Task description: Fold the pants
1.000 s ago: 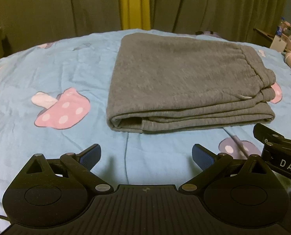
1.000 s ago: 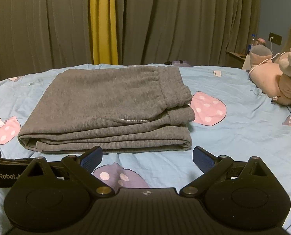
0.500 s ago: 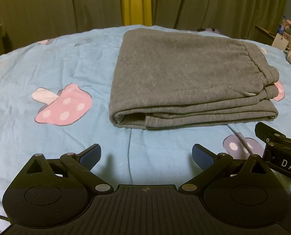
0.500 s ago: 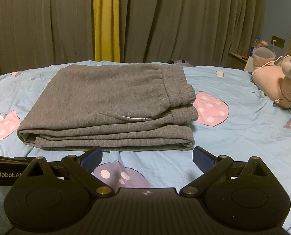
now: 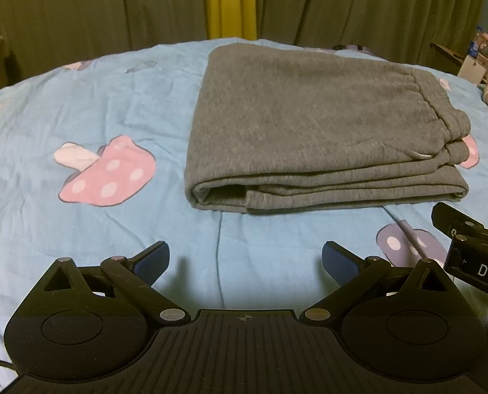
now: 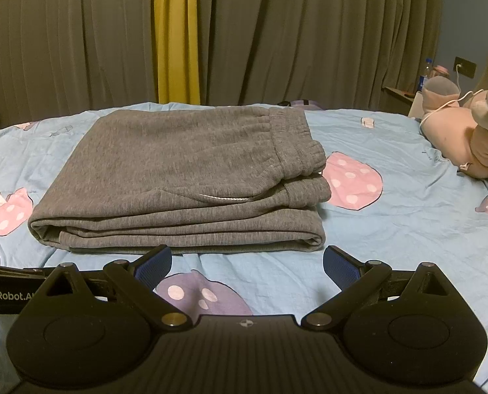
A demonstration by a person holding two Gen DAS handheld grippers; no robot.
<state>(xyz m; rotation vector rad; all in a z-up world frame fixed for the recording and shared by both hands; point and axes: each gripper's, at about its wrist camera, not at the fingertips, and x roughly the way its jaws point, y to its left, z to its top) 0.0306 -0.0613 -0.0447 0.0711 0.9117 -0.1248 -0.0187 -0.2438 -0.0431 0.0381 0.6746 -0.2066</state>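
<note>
Grey sweatpants (image 5: 313,124) lie folded in a flat stack on the light blue bedsheet, waistband to the right; they also show in the right wrist view (image 6: 184,170). My left gripper (image 5: 245,259) is open and empty, a short way in front of the stack's near left edge. My right gripper (image 6: 247,262) is open and empty, just in front of the stack's near edge. Part of the right gripper's body (image 5: 467,243) shows at the right of the left wrist view.
The bedsheet (image 5: 79,98) has pink and purple mushroom prints. A pink plush toy (image 6: 464,141) lies at the right. A nightstand with a bottle (image 6: 424,75) stands behind it. Dark curtains with a yellow strip (image 6: 174,32) hang beyond the bed.
Both grippers have risen and pulled back slightly from the folded pants. The pants have not moved. Both grippers stay open.
</note>
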